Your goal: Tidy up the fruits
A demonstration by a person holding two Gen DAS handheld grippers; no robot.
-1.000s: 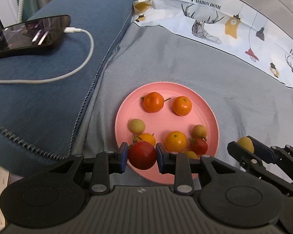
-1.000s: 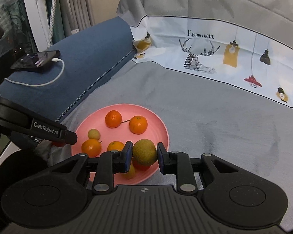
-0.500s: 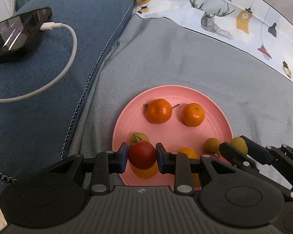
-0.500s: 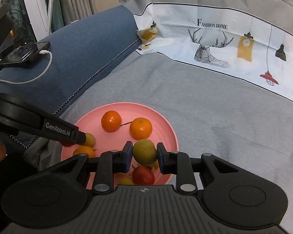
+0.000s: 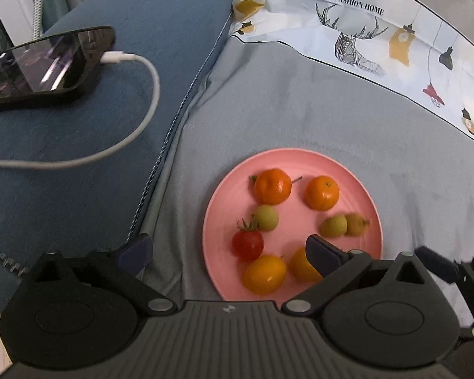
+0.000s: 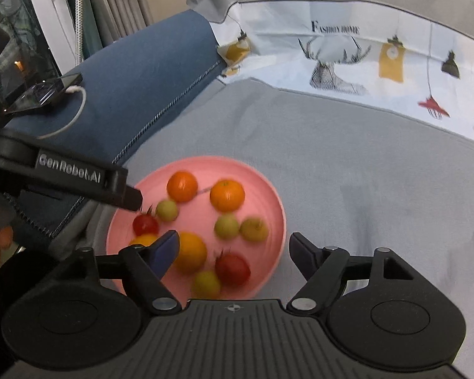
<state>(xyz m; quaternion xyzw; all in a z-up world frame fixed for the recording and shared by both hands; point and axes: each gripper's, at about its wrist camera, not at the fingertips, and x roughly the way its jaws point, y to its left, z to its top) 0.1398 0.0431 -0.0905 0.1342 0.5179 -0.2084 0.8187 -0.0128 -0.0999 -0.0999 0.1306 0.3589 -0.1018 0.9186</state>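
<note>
The plate point(image 5: 357, 170) was pink. On it lay two deep orange mandarins point(image 5: 272, 186), yellow-green fruits point(image 5: 266, 218), a red tomato point(image 5: 247, 245) and yellow-orange fruits point(image 5: 264, 274). The sheet point(image 5: 300, 101) was grey, the cushion point(image 5: 79, 145) blue, the cable point(image 5: 148, 94) white; the pale cloth point(image 5: 395, 22) bore deer and lamps.

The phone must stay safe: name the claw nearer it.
Left. The left claw hangs over the plate's edge toward the phone; the right claw over its far side. Both jaws have just been opening, gripping nothing.
</note>
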